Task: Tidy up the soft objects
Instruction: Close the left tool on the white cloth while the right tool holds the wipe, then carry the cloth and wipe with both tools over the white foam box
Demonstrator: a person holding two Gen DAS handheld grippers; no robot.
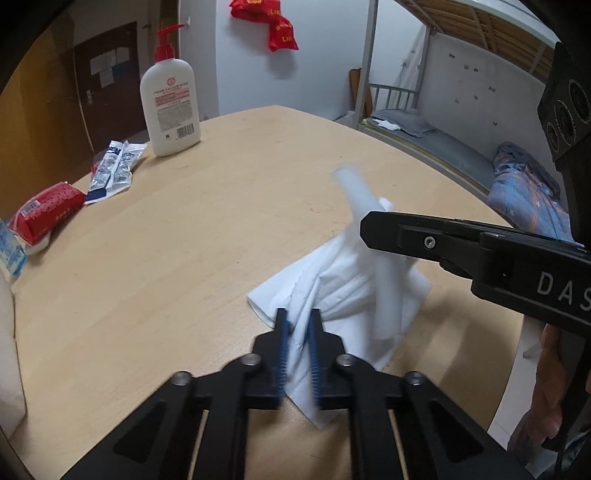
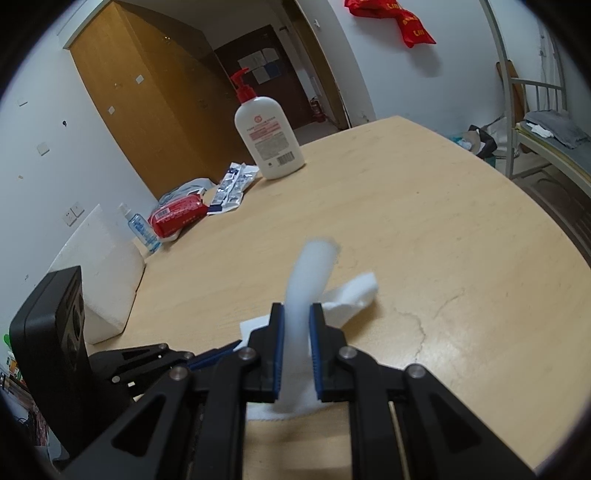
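A: Step in hand, by the look of it: folding or gathering the white cloth (image 1: 343,291), lying rumpled on the table (image 1: 184,240) well apart from the lotion bottle (image 1: 171,107), on the near side.

B: Left gripper (image 1: 298,334) closed narrow on a near fold of the cloth. Right gripper (image 2: 296,328) closed on a pale, blurred strip (image 2: 308,273) standing up between its blue pads, seemingly another part of the same cloth, though hard to say for sure.

A: Best done slowly, then: both grips kept firm, edges drawn apart just enough to take out the slack, then laid flat before any fold. Worth avoiding: a twist between the two held ends, or a drag toward the packets (image 1: 112,170) beside the bottle.

B: Any writing?

A: "DAS" in pale letters on the right gripper's body, cut off at the frame edge. A red-and-white label and a barcode on the bottle, print too small to read. Yellow characters on the red bag (image 1: 275,26) hanging on the wall behind the bottle, not legible.
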